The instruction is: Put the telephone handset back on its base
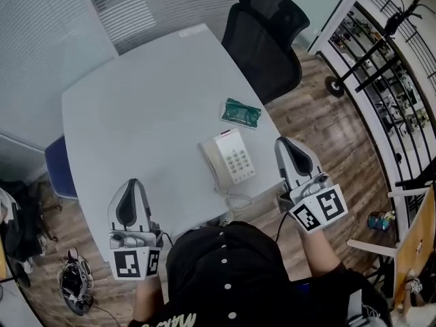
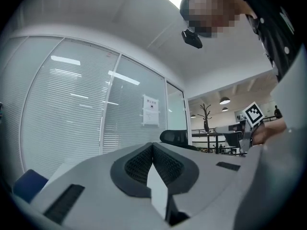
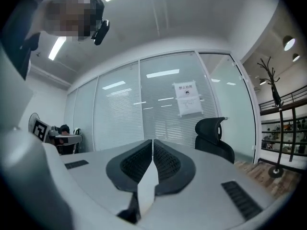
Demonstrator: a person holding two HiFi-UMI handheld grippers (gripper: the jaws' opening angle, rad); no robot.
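Left gripper (image 2: 152,145) and right gripper (image 3: 153,142) pinched closed, empty; boxy white telephone (image 1: 228,157), coiled cord (image 1: 236,200).

Table (image 1: 136,114) smooth matt white; telephone (image 1: 228,159) pale plastic; floor (image 1: 320,121) wood-grain planks; green packet (image 1: 240,112) glossy, crinkled.

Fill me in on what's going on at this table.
A person at the white table holds a gripper in each hand. The left gripper and the right gripper are both shut on nothing, held near the table's front edge, clear of the telephone. Its handset appears to lie on the base already. A green packet lies beyond the phone.
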